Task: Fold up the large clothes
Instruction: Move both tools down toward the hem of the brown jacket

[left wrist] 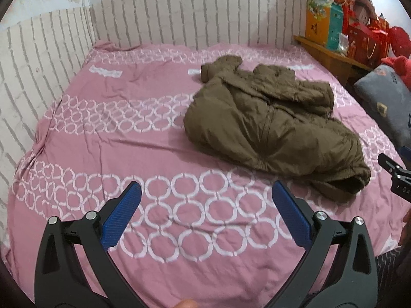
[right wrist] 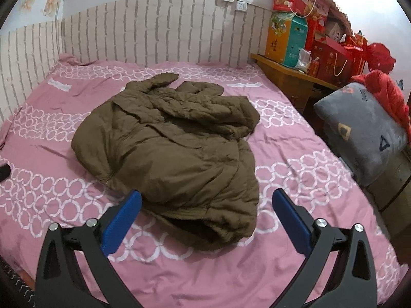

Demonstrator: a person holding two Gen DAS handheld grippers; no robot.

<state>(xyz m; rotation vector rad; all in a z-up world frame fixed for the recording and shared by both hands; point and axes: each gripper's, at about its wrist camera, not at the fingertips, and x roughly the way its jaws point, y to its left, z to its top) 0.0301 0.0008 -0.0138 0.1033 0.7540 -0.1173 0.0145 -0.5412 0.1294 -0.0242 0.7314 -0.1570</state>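
Observation:
An olive-brown padded jacket [left wrist: 272,125] lies crumpled on the pink bed sheet [left wrist: 128,133], zipper up, one sleeve pointing to the far side. In the right wrist view the jacket [right wrist: 174,148] fills the middle of the sheet [right wrist: 295,192]. My left gripper [left wrist: 206,190] hovers open above bare sheet, left of the jacket's hem and apart from it. My right gripper [right wrist: 206,197] is open just above the jacket's near hem, holding nothing. The right gripper's tip [left wrist: 393,172] shows at the right edge of the left wrist view.
A striped padded wall [left wrist: 154,18] borders the bed at the back and left. A wooden shelf [right wrist: 287,77] with coloured boxes [right wrist: 290,38] stands at the far right. A grey pillow [right wrist: 364,133] and a red cloth [right wrist: 385,95] lie at the right bed edge.

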